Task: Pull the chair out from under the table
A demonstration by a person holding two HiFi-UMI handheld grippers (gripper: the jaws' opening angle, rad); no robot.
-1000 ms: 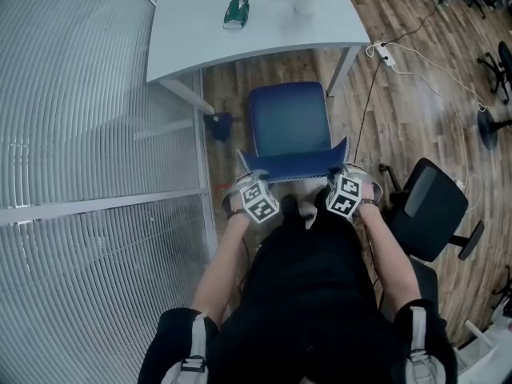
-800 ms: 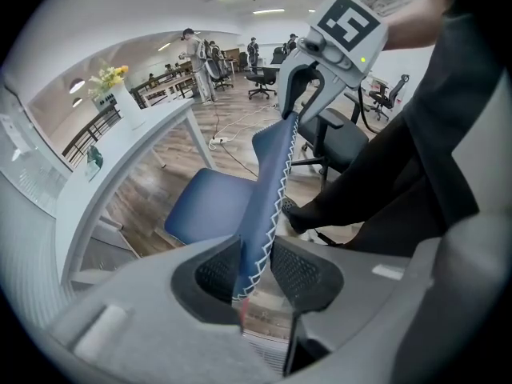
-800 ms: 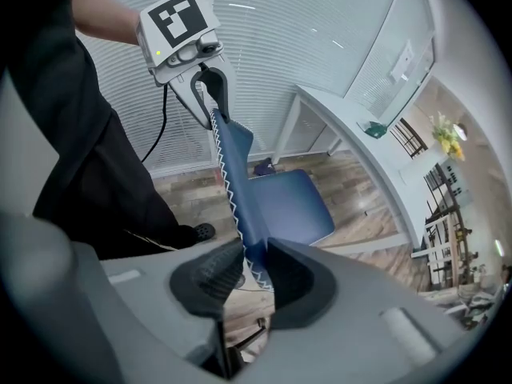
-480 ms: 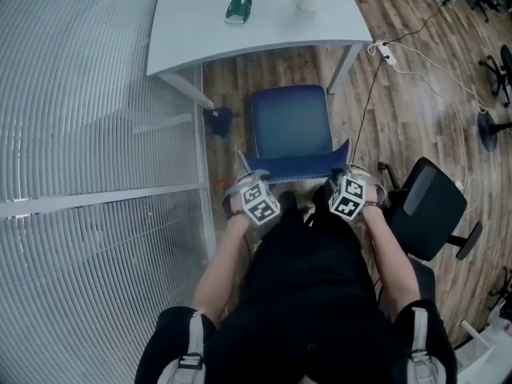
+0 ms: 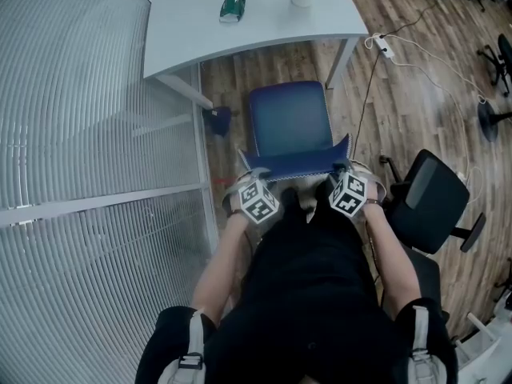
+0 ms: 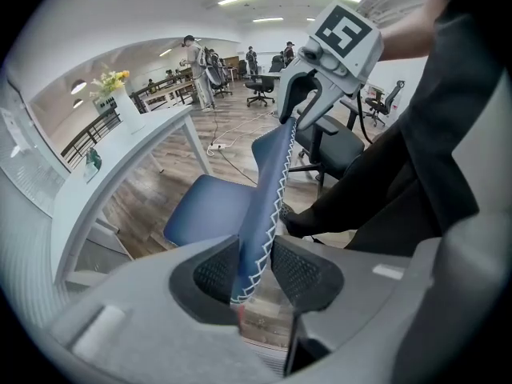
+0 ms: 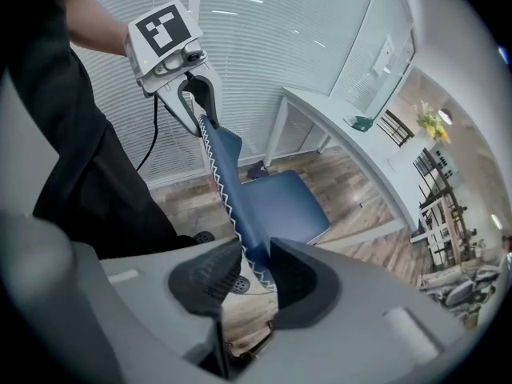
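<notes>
Chair [image 5: 288, 122]: blue seat stands on the wood floor between the white table [image 5: 240, 34] and the person's legs. The whole seat shows clear of the table's near edge, so the pull looks all but done.
Backrest [image 5: 298, 163]: its top edge faces the person and lies across both claws. This is the natural handle, since a tug there drags the chair straight back.
Left gripper [image 6: 256, 270]: it pinches the left end of the backrest's stitched edge, with a pad against each face of the padding. Gripping at a corner keeps the chair from swinging.
Right gripper [image 7: 256, 274]: its jaws are opening around the right end of the same edge. One pad lies against the blue cover, while the other stands off with floor showing in the gap, so it squeezes nothing.
Hold: both claws point steeply down over the top edge, one at each corner. A matched pair of holds lets the chair travel without twisting.
Stage: release seems to be starting on the right while the left holds firm.
Risk: with one side slack, a further pull would turn the chair toward the black office chair [image 5: 428, 202] just to its right.
Table items: a small green object [image 5: 232, 5] lies well away from the action.
</notes>
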